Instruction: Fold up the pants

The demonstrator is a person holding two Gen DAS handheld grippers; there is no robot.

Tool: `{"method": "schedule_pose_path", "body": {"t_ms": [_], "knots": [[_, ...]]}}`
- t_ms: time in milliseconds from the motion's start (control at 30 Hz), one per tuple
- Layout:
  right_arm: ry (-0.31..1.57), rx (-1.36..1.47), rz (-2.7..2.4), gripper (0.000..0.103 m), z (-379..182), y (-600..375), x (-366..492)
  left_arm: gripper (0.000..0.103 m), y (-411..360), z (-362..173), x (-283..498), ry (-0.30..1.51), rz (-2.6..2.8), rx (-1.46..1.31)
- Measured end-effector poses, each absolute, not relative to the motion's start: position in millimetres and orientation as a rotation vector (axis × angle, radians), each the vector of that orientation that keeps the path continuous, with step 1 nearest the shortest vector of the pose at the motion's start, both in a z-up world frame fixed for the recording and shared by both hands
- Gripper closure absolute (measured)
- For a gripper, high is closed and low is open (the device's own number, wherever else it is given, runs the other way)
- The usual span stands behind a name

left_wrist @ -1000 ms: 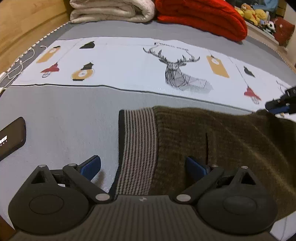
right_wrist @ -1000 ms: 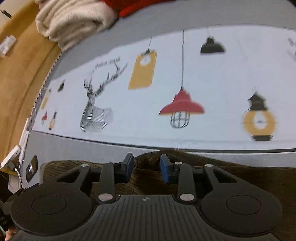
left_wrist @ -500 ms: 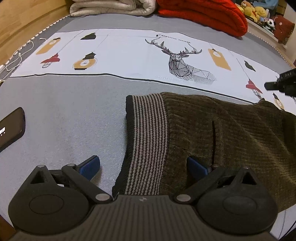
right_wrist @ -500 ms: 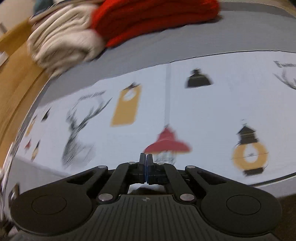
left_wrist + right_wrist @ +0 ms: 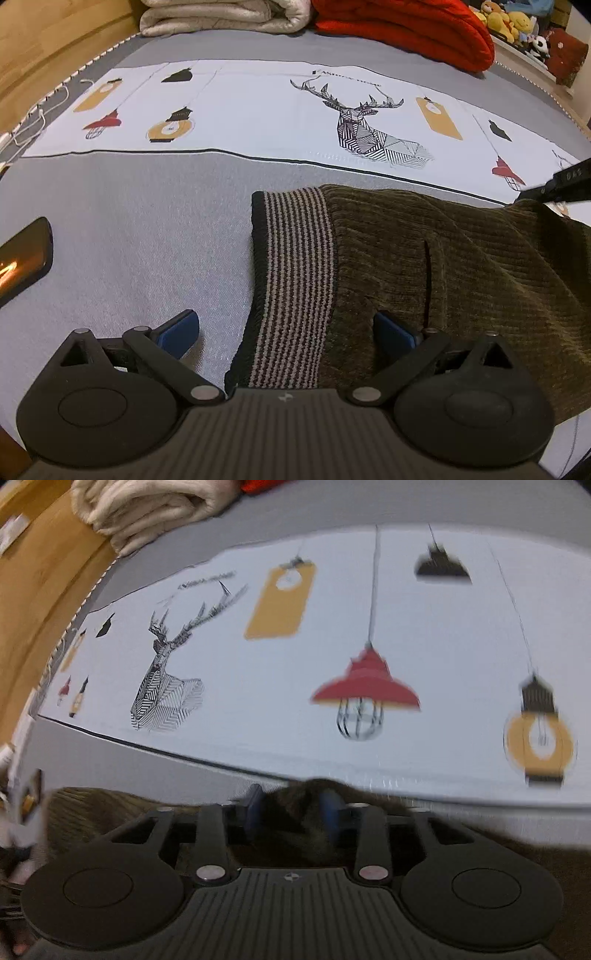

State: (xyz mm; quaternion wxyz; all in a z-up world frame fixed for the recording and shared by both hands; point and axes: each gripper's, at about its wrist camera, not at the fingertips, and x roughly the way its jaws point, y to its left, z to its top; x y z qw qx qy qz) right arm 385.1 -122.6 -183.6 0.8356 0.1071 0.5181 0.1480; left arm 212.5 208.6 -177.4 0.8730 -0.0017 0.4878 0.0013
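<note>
Olive-brown corduroy pants (image 5: pixel 461 266) with a striped knit waistband (image 5: pixel 295 266) lie on the grey bed. My left gripper (image 5: pixel 286 330) is open, its blue pads straddling the near end of the waistband. In the blurred right wrist view my right gripper (image 5: pixel 291 812) stands partly open with a raised hump of the pants fabric (image 5: pixel 306 801) between its blue pads. The right gripper's dark tip (image 5: pixel 561 182) shows at the far right edge of the pants in the left wrist view.
A white printed sheet (image 5: pixel 258 110) with deer and lamp pictures lies beyond the pants. Folded cream (image 5: pixel 221 16) and red blankets (image 5: pixel 406 29) sit at the bed's far end. A dark phone (image 5: pixel 22 254) lies at left. A wooden bed frame (image 5: pixel 37 590) runs along the left.
The right gripper, shut half a second ago, now stands apart around a hump of pants fabric. The left gripper has stayed open over the waistband, shifting only slightly.
</note>
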Motion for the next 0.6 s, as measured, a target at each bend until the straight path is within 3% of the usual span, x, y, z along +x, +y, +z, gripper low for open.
{"method": "schedule_pose_path", "body": {"t_ms": [200, 300, 400, 500, 600], "knots": [[0.906, 0.343, 0.246, 0.103, -162, -149, 394, 0.000, 209, -178, 213, 1.019, 0.003, 0.001], [0.959, 0.387, 0.214, 0.103, -171, -160, 405, 0.000, 210, -178, 213, 1.022, 0.003, -0.006], [1.107, 0.472, 0.272, 0.096, -179, -167, 405, 0.000, 210, -178, 214, 1.022, 0.004, -0.002], [1.157, 0.313, 0.289, 0.069, -178, -158, 387, 0.000, 209, -178, 213, 1.021, 0.008, 0.004], [1.124, 0.162, 0.342, 0.068, -174, -145, 356, 0.000, 209, -178, 212, 1.019, 0.006, 0.002]]}}
